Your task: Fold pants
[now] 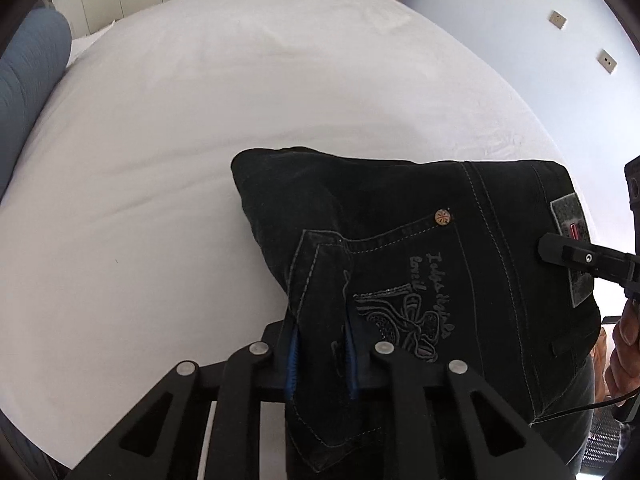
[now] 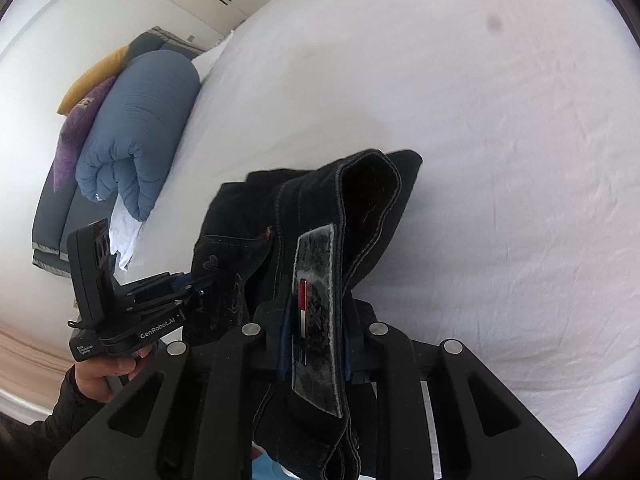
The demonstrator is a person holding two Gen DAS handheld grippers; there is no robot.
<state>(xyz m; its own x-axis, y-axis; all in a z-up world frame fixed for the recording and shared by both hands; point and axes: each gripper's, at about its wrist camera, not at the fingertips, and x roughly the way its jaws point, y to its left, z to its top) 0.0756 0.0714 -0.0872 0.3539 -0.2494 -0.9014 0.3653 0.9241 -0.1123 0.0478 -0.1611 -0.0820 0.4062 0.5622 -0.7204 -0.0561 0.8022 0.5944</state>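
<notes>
1. The black pants [image 1: 420, 248] lay folded into a thick bundle on the white bed [image 1: 160, 160], with their near edge lifted off the sheet by both sets of tongs.
2. The left tongs [image 1: 320, 352] were closed on the pocket side of the pants; dark cloth with pale stitching sat pinched between the blue pads [image 1: 291, 354].
3. An embroidered back pocket [image 1: 400, 300] lay just ahead of and to the right of the left tongs, with a small round rivet [image 1: 443, 217] at its far corner.
4. The right tongs [image 2: 316, 336] were clamped on the waistband, right at the grey patch [image 2: 316, 280] with its red-and-white tag.
5. Beyond the right tongs the waistband stood up in an open loop, its inside showing.
6. A hand [image 2: 108, 372] held the left tool, seen off to the left of the right tongs.
7. A rolled blue duvet [image 2: 136, 128] lay well beyond the left tongs at the bed's far edge, with purple and yellow cushions behind it.
</notes>
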